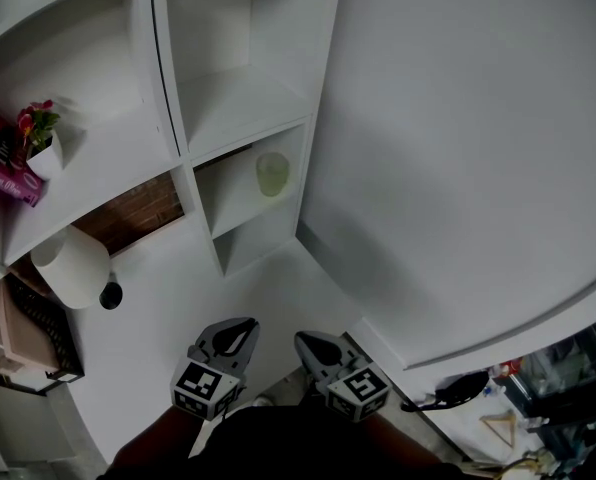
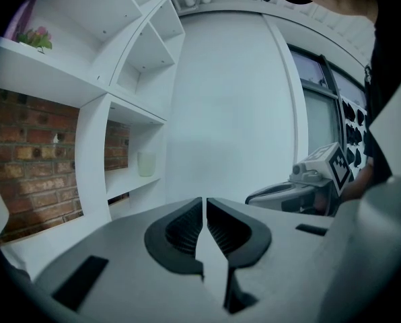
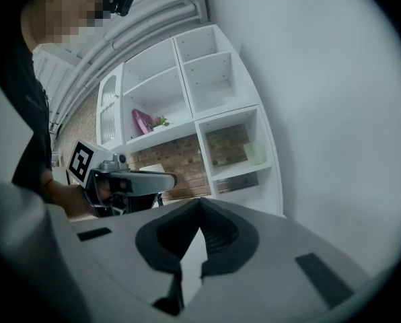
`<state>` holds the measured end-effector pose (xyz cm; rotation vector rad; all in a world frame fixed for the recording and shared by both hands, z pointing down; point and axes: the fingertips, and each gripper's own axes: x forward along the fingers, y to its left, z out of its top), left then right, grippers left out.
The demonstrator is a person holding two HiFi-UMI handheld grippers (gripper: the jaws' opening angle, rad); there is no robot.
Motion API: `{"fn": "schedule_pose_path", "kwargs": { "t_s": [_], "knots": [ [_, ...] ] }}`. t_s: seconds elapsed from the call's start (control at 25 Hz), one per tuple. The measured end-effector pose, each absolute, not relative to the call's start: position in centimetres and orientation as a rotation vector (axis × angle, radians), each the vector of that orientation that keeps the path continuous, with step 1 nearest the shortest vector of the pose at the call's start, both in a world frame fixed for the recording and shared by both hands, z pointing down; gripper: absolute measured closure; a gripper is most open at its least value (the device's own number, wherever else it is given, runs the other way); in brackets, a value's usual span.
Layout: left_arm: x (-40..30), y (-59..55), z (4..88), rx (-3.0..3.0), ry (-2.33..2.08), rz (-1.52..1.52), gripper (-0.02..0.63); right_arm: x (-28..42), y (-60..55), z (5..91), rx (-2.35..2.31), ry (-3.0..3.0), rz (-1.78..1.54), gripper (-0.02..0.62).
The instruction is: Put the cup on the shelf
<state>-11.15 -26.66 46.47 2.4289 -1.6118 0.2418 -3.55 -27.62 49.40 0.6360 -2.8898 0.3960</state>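
A pale green translucent cup [image 1: 272, 174] stands upright in a lower compartment of the white shelf unit [image 1: 183, 138], close to the compartment's right wall. It also shows in the left gripper view as the cup [image 2: 146, 163] and in the right gripper view as the cup [image 3: 256, 153]. My left gripper [image 1: 246, 325] and right gripper [image 1: 301, 338] sit side by side near the bottom of the head view, well short of the shelf. Both are shut with nothing between the jaws: the left gripper [image 2: 204, 200] and the right gripper [image 3: 200, 201] each show their tips meeting.
A small potted flower [image 1: 40, 138] and a pink box [image 1: 3, 168] stand on a left shelf. A white lamp shade [image 1: 71, 265] sits lower left. A broad white wall panel [image 1: 458, 148] flanks the shelf on the right. Brick [image 2: 25, 173] shows behind the shelf openings.
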Motion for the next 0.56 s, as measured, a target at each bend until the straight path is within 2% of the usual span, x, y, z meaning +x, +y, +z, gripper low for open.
{"fn": "schedule_pose_path", "kwargs": {
  "t_s": [0.56],
  "knots": [
    [-11.02, -26.90, 46.26, 2.435, -1.622, 0.257, 0.584, -3.53, -27.98, 48.94, 0.651, -2.907, 0.390, 0.592]
  ]
}}
